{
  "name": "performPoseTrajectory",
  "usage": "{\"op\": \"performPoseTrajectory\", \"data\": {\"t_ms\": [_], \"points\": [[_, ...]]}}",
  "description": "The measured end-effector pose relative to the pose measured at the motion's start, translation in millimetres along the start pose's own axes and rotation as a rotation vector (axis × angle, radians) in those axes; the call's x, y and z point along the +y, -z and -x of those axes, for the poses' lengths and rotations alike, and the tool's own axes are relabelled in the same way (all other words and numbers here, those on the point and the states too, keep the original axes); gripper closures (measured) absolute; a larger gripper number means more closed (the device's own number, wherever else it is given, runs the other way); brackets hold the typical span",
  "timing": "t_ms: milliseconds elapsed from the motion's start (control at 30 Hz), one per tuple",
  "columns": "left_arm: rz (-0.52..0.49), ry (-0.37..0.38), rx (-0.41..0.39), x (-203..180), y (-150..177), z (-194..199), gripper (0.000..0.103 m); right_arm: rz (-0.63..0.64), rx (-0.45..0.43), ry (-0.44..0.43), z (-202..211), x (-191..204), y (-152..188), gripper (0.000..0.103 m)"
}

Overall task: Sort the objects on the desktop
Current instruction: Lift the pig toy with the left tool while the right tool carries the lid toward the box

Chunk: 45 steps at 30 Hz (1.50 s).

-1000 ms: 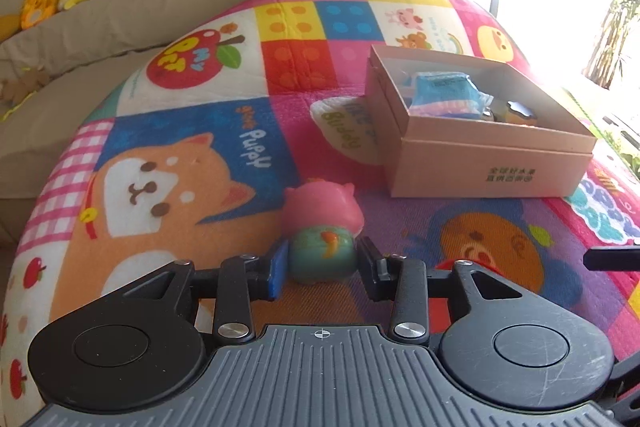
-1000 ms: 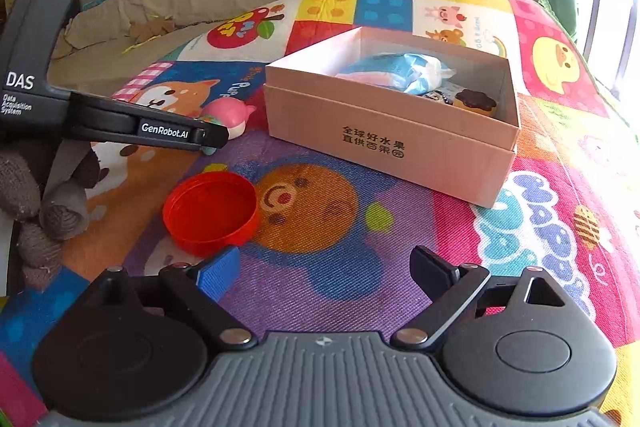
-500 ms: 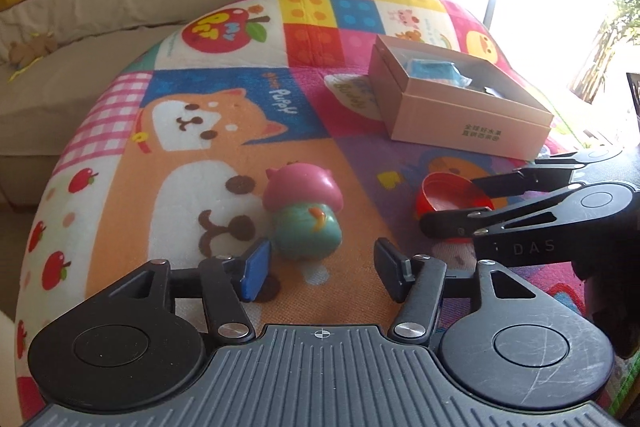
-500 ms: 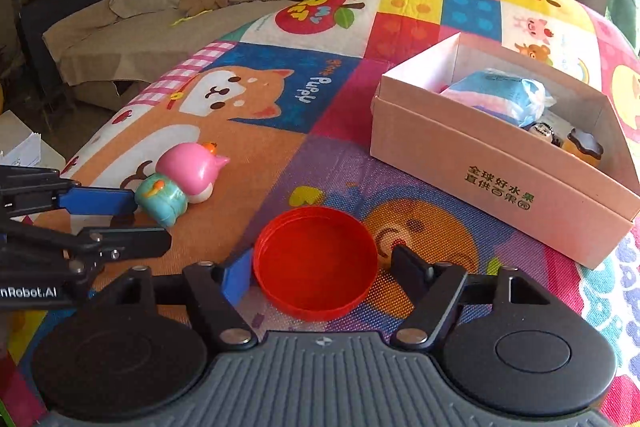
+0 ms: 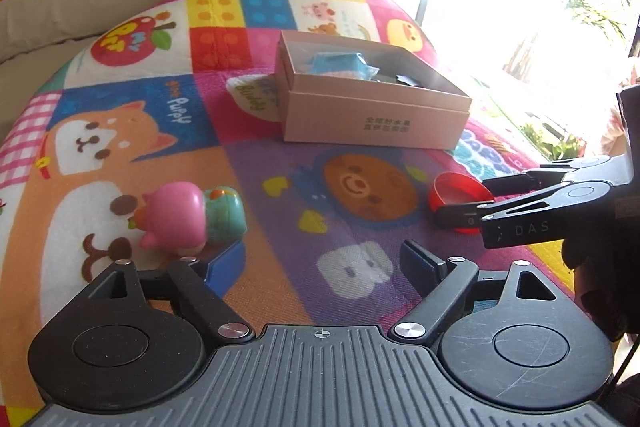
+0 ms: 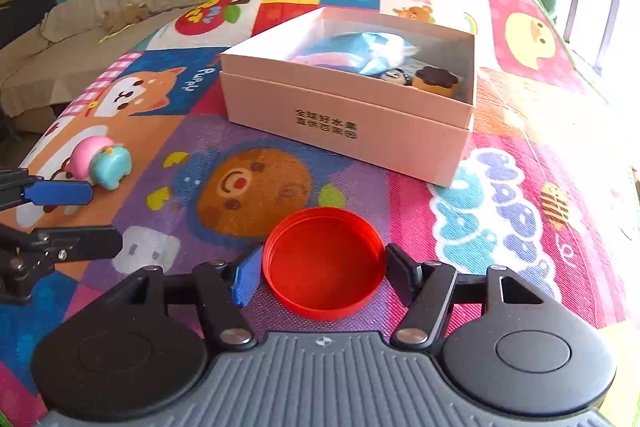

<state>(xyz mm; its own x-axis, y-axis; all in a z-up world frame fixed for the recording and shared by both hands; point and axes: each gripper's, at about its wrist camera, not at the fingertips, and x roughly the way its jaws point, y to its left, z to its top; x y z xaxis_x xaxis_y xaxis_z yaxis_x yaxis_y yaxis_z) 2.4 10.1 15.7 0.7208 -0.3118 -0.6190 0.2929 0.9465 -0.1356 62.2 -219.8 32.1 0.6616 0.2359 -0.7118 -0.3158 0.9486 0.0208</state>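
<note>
A red round lid (image 6: 324, 263) lies open side up on the play mat, between the fingers of my right gripper (image 6: 318, 273), which stand against its rim on both sides. It also shows in the left wrist view (image 5: 456, 197). A pink and teal toy figure (image 5: 188, 219) lies on its side on the mat, just left of my left gripper (image 5: 324, 263), which is open and empty. The toy also shows in the right wrist view (image 6: 100, 163). A pink cardboard box (image 6: 348, 119) holds a blue packet (image 6: 360, 53) and small items.
The colourful play mat (image 6: 520, 211) covers the whole surface. A beige sofa (image 6: 120, 7) with plush toys stands behind it. A bright window is at the far right. My left gripper shows at the left edge of the right wrist view (image 6: 60, 223).
My left gripper has let go of the toy, opened wide and shifted right; the toy now lies on its side. My right gripper has moved forward around the red lid.
</note>
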Motion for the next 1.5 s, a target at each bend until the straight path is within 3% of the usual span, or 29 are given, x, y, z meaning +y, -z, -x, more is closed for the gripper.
{"op": "performPoseTrajectory", "data": {"t_ms": [33, 300, 667, 867, 933, 1000, 1033, 1267, 1500], "points": [[-0.001, -0.014, -0.004, -0.6, 0.0, 1.8, 0.01, -0.009, -0.005, 0.011, -0.3, -1.4, 1.7, 0.023], [0.067, -0.257, 0.008, 24.7, -6.9, 0.6, 0.003, -0.015, -0.029, 0.023, -5.2, 0.5, 7.0, 0.006], [0.077, -0.298, 0.024, 39.1, -16.0, -23.6, 0.003, -0.024, -0.023, 0.026, -6.1, 2.5, 8.0, 0.0], [0.085, -0.278, 0.022, 40.9, -20.8, -32.6, 0.003, -0.023, -0.023, 0.027, -6.7, 3.1, 8.3, 0.0], [0.088, -0.268, 0.018, 39.7, -22.3, -34.4, 0.008, -0.023, -0.023, 0.027, -6.8, 3.0, 8.4, 0.0], [0.081, -0.269, 0.019, 37.8, -22.7, -35.6, 0.022, -0.021, -0.024, 0.025, -7.0, 3.0, 8.1, 0.0], [0.077, -0.27, 0.022, 36.8, -22.4, -36.1, 0.024, -0.019, -0.024, 0.024, -7.2, 3.4, 8.0, 0.0], [0.05, -0.231, 0.021, 27.2, -15.6, -29.1, 0.025, 0.004, -0.037, 0.018, -6.4, 8.1, 8.4, 0.001], [-0.009, -0.144, 0.034, 0.6, -3.6, -19.4, 0.025, 0.014, -0.061, 0.0, -2.1, 11.2, 9.0, 0.023]]}}
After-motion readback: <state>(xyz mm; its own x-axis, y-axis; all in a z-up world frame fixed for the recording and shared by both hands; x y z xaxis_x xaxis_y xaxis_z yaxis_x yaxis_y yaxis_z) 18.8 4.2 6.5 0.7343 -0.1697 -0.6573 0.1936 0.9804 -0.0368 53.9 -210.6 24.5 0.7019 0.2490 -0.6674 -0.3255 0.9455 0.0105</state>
